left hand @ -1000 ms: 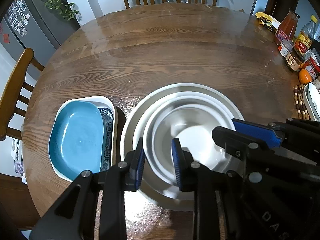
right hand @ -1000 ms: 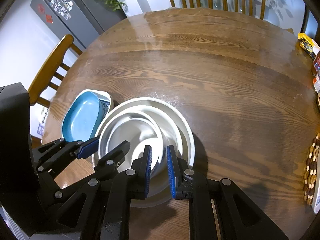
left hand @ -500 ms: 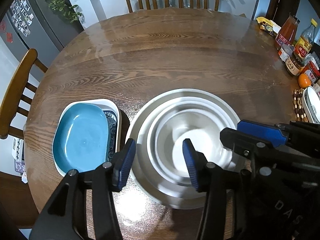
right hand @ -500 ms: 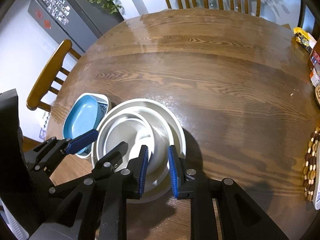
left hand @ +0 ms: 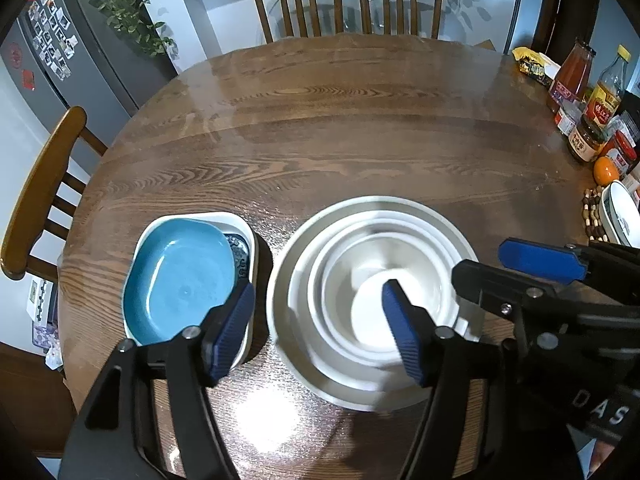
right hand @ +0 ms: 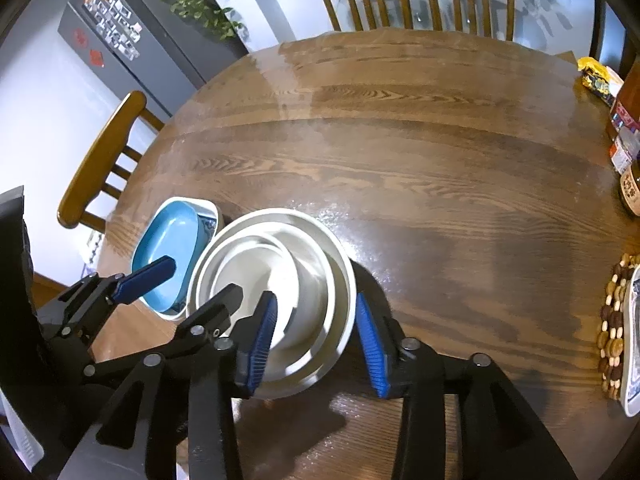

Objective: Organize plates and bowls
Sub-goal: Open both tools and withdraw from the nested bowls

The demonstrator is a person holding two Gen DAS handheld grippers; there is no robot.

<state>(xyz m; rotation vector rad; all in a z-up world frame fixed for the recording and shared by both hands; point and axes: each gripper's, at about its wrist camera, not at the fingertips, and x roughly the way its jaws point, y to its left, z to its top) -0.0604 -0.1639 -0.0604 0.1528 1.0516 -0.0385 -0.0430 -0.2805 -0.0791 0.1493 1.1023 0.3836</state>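
A stack of nested white bowls [left hand: 372, 304] sits on the round wooden table [left hand: 340, 140]; it also shows in the right wrist view [right hand: 276, 292]. To its left a blue plate [left hand: 180, 284] lies in a white patterned dish [left hand: 244, 248], also in the right wrist view [right hand: 172, 248]. My left gripper [left hand: 320, 332] is open and empty, raised above the near left rim of the bowls. My right gripper [right hand: 316, 340] is open and empty, its fingers on either side of the near right rim of the bowls.
Bottles and jars [left hand: 588, 96], an orange [left hand: 606, 170], a bead mat [left hand: 594, 216] and a white dish [left hand: 622, 212] crowd the table's right edge. Wooden chairs stand at the far side [left hand: 348, 4] and the left [left hand: 44, 184]. A fridge [left hand: 60, 48] stands at the far left.
Both grippers have opened wide and let go of the rims of the bowl stack. Both have drawn back and up from the table.
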